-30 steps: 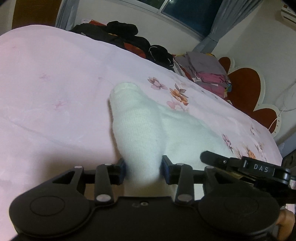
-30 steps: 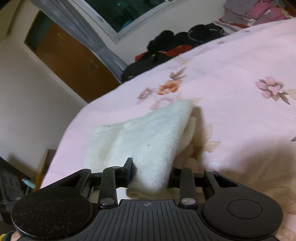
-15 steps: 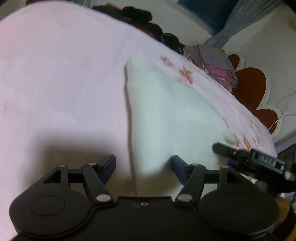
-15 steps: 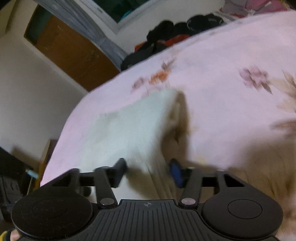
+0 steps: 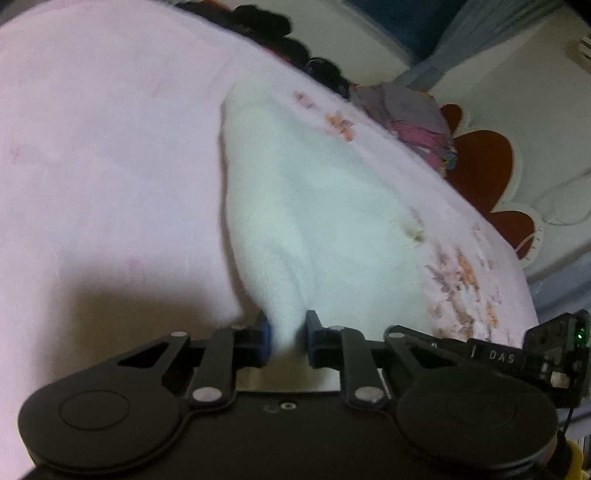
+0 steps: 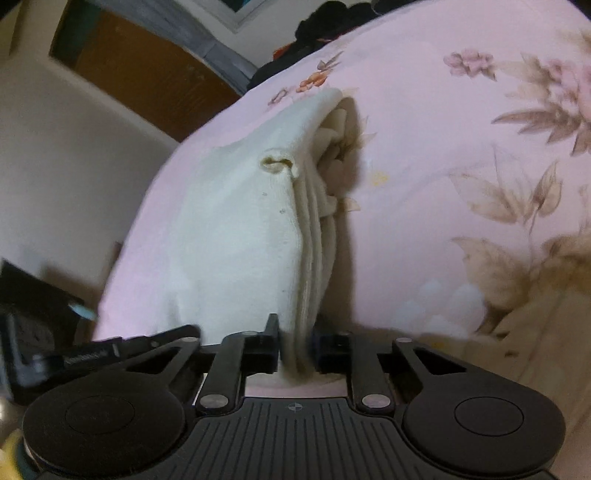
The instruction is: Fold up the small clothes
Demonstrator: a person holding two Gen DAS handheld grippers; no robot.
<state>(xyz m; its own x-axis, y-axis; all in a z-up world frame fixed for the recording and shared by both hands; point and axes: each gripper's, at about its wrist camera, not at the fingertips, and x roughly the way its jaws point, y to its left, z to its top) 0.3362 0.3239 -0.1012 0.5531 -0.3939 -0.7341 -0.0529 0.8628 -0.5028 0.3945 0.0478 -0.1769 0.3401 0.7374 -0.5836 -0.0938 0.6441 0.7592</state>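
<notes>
- A white knitted garment (image 5: pixel 317 206) is spread on the pink flowered bedsheet (image 5: pixel 92 147), directly ahead of both tongs.
- The left gripper (image 5: pixel 288 338) is seen closing, with a pinched fold of the white cloth caught between its blue pads; the near corner is drawn up into a narrow peak at the jaws.
- From that peak the cloth widens away from the left gripper into a broad, soft-looking shape, ending in a rounded far corner.
- The right gripper (image 6: pixel 297 345) is likewise closing, with several stacked layers of the garment's (image 6: pixel 236 236) edge held between its jaws.
- Beyond the right gripper, the layered edge is shown as parallel ridges running away from the jaws, with looser, creamier folds bunched at the far end.
- A small puckered hole or loop is visible on the top layer, ahead and slightly left of the right gripper.
- A pile of dark clothes (image 5: pixel 266 26) and a stack of grey and pink clothes (image 5: pixel 413 114) are set at the bed's far edge, well beyond the left gripper.
</notes>
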